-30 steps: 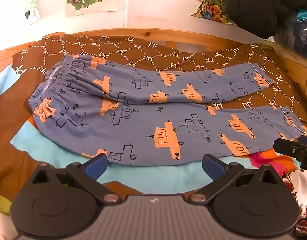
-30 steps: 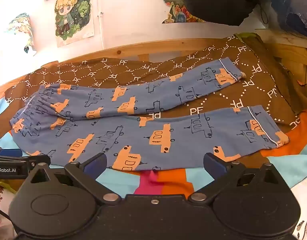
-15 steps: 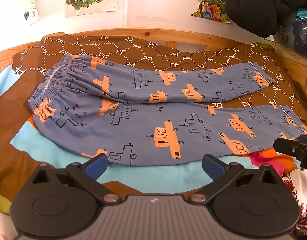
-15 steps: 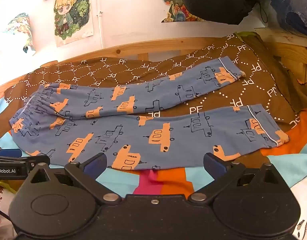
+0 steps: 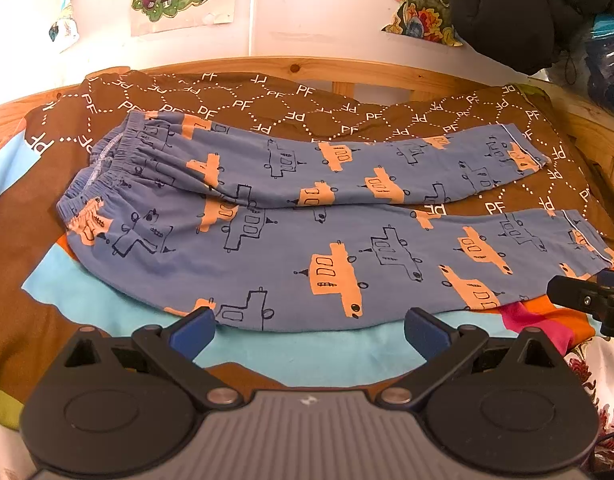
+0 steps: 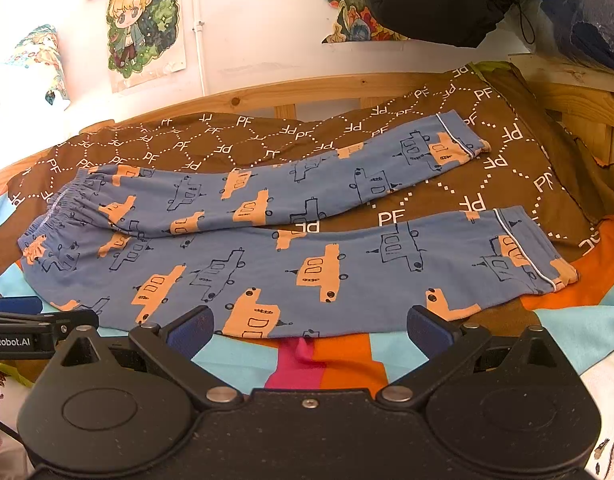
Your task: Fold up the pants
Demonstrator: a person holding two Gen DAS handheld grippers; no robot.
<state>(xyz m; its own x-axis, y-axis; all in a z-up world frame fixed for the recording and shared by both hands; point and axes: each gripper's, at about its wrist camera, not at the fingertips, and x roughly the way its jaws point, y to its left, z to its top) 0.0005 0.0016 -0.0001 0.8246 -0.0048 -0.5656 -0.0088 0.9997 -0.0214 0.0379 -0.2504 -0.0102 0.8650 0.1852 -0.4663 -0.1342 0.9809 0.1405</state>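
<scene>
Pants flat, unfolded; both grippers spread wide, holding nothing.

Pants [image 5: 291, 248] lie spread on the bedspread [image 5: 307, 356] just ahead of the left gripper [image 5: 309, 326], waistband far-left, cuffs right; near leg's hem edge lies just beyond the right gripper [image 6: 309, 326] fingertips. Fabric looks thin, light, limp (will sag, may slip). Judged best grip: pinch the near leg's edge by waistband and cuff, both layers.

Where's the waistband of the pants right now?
In both wrist views the waistband sits at the left end of the pants, on the brown PF-print blanket near the wooden bed frame.
</scene>
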